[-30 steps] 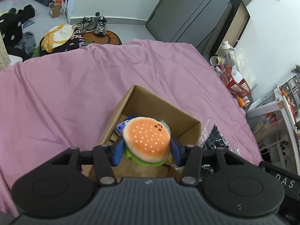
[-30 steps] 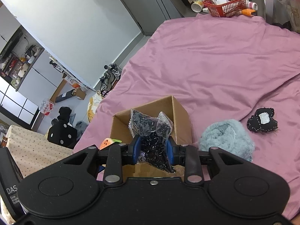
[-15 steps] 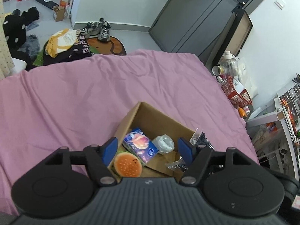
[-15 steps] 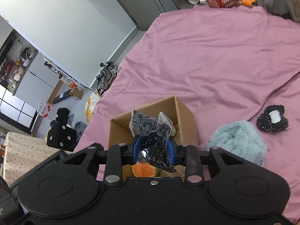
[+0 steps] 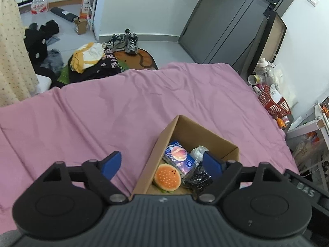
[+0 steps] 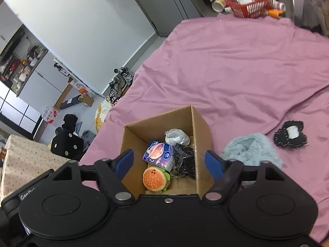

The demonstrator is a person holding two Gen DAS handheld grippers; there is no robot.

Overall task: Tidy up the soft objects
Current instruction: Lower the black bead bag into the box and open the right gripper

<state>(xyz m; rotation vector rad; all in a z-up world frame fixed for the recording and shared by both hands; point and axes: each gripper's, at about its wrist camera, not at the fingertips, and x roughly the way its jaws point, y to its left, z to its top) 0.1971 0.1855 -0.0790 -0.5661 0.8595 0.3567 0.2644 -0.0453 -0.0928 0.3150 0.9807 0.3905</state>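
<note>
Pink bed [image 6: 236, 61] with the box [image 6: 200, 123] on it, already holding the burger [image 6: 154, 179], black bag [image 6: 184, 160] and tissue pack [image 6: 157, 154]. Both the left gripper [image 5: 162, 163] and right gripper [image 6: 169, 161] have just been opening, nothing between the jaws. Drop-off looks done. Next up, I'd guess: the grey fluffy thing [image 6: 249, 150] beside the box, then the black patch [image 6: 291, 136].

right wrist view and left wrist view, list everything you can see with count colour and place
cardboard box: 1, brown, open on the bedspread
burger toy: 1, orange and green, in the box, near corner
tissue pack: 1, blue and white, in the box
black bag: 1, clear with black contents, in the box
crumpled wrap: 1, whitish, in the box, far end
fluffy thing: 1, grey-blue, on the bedspread beside the box
black patch: 1, black with white label, beyond it
bedspread: 1, pink
red basket: 1, past the bed
left gripper: jaws just opened, empty
right gripper: jaws just opened, empty
</note>
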